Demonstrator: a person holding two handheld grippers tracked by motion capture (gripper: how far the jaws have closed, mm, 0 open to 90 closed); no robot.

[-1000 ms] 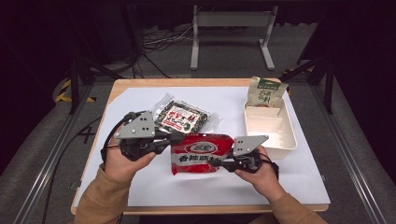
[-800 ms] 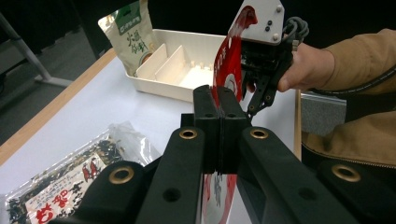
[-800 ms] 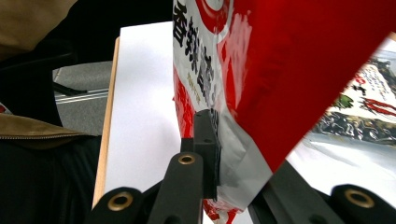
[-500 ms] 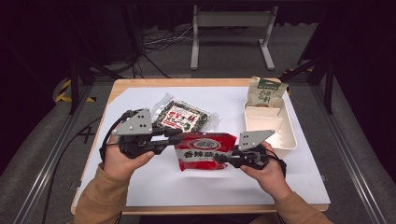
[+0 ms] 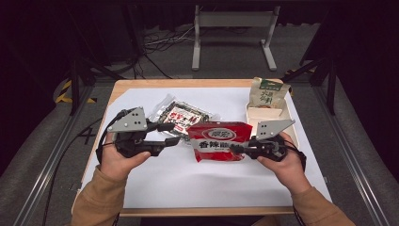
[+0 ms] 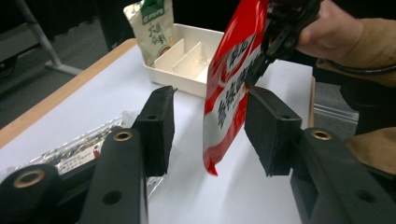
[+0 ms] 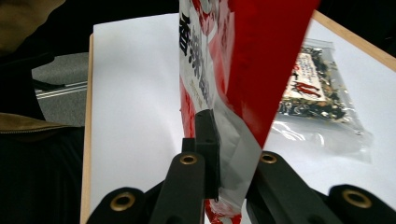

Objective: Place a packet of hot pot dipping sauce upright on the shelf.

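A red snack packet [image 5: 219, 141] with white lettering hangs upright above the white paper. My right gripper [image 5: 233, 148] is shut on the packet's right edge, and in the right gripper view its jaws [image 7: 224, 135] pinch the red packet [image 7: 243, 56] near a lower corner. My left gripper [image 5: 175, 133] is at the packet's left edge. Its jaws have just been opening. In the left gripper view the red packet [image 6: 233, 79] hangs between the left gripper's [image 6: 212, 116] pads, close to the right one, and neither pad presses on it.
A clear bag of dark snack [image 5: 181, 115] lies flat behind the left gripper. A white divided tray [image 5: 263, 113] sits at the right, with a green-topped pouch [image 5: 268, 93] standing at its far end. White paper covers the wooden table [image 5: 188, 84].
The left jaws have spread and let go of the packet's left edge. The right gripper has lifted the packet and carried it a little to the right.
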